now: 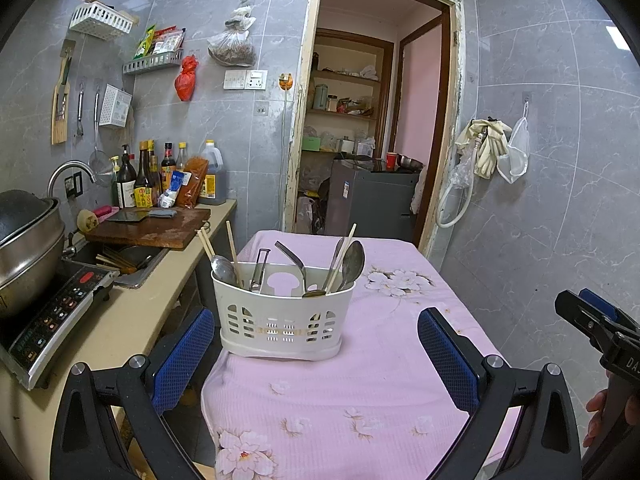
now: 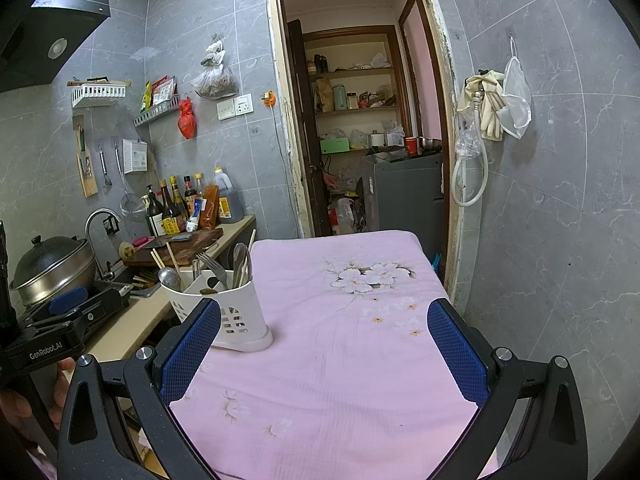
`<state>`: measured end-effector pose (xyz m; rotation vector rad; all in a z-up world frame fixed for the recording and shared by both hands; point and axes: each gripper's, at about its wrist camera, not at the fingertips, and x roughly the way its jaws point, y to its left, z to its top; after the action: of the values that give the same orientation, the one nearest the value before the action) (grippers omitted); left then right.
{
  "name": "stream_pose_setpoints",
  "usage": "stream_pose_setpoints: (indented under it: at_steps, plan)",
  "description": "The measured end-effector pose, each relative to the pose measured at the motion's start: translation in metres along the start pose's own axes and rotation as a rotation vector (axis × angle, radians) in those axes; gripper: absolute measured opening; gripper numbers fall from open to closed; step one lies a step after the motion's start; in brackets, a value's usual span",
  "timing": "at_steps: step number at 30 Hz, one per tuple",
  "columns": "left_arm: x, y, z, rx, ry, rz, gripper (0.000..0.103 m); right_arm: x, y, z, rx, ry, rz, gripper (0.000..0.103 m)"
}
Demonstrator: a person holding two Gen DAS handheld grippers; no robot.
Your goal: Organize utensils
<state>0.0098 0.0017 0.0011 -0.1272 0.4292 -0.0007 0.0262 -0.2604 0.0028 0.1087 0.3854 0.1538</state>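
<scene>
Fingers [image 1: 188, 348] of your left gripper [image 1: 316, 354] are spread wide and empty, as are those of the right gripper [image 2: 324, 350]; the white slotted plastic utensil caddy [image 1: 282, 316] stands just ahead on the pink floral-clothed surface [image 1: 360, 400]. Approach squarely, steady its wall, avoid tipping.

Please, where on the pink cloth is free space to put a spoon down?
The pink cloth is bare from the white utensil caddy rightward to its right edge, flower print included, and on the near strip before the caddy. Crowded: the caddy and the counter to its left.
</scene>
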Motion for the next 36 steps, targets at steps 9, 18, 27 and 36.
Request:
stream_pose_setpoints:
  at_steps: [9,18,27,36]
  plan:
    - [0.0001,0.0001,-0.0002,-0.001,-0.001,0.002,0.102,0.0001,0.0005,0.0003,-0.001,-0.001,0.001,0.102]
    - [-0.0004,-0.0016,-0.0001,0.000,0.000,0.002,0.102,-0.0001,0.0005,0.0007,-0.001,0.001,0.000,0.102]
    - [0.0000,-0.0019,-0.0006,-0.001,0.000,0.002,0.102,0.0000,0.0008,0.0012,-0.001,0.001,0.000,0.102]
    - [0.0000,-0.0035,-0.0013,0.006,0.005,0.001,0.102,-0.0011,0.0007,-0.0001,-0.001,0.004,-0.001,0.102]
